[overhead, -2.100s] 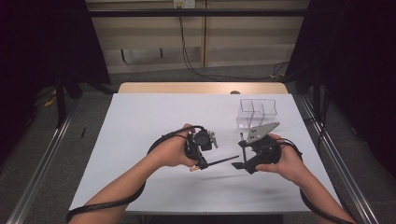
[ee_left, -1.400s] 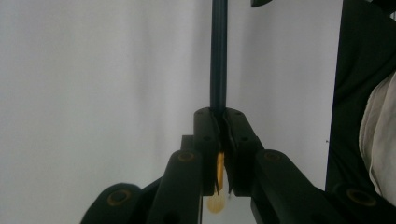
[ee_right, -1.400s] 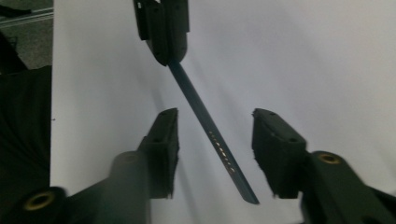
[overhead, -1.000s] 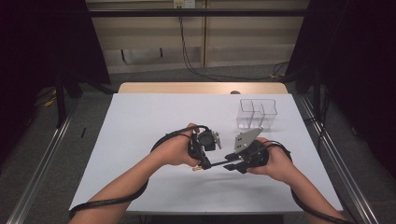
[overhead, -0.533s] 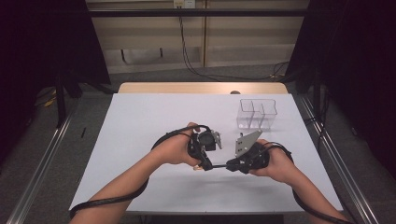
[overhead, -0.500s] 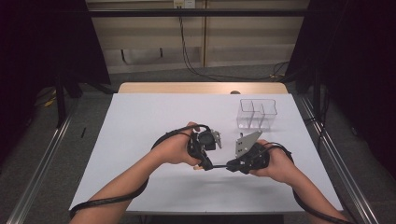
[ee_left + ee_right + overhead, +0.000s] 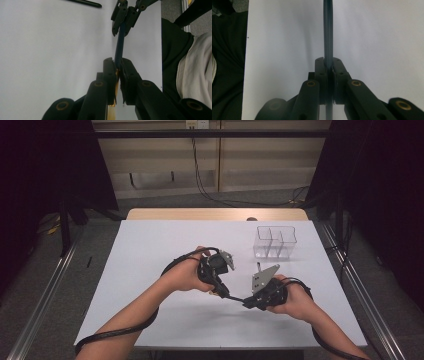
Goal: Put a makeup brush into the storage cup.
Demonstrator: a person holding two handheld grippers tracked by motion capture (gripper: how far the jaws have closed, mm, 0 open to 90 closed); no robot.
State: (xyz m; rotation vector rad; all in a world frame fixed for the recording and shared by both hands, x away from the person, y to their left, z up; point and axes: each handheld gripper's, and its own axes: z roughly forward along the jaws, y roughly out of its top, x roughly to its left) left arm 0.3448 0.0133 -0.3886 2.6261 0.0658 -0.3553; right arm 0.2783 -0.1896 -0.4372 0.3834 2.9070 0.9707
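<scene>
A thin dark pen [image 7: 235, 297] hangs just above the white table [image 7: 150, 245], bridging the 2 grippers; the left gripper [image 7: 218, 290] is clamped on one end, its jaws pinched together around the shaft in the left gripper view [image 7: 116, 67]; the right gripper [image 7: 248, 303] has just been closing its jaws and now pinches the other end, the pen [image 7: 328, 32] running straight out between its pads in the right gripper view; in the left gripper view the right gripper [image 7: 123, 21] shows farther off, closed on the pen [image 7: 120, 42]; a second dark pen [image 7: 83, 2] lies on the table well apart; a clear 3-part box [image 7: 276, 241] stands beyond the right hand [image 7: 295, 297].
</scene>
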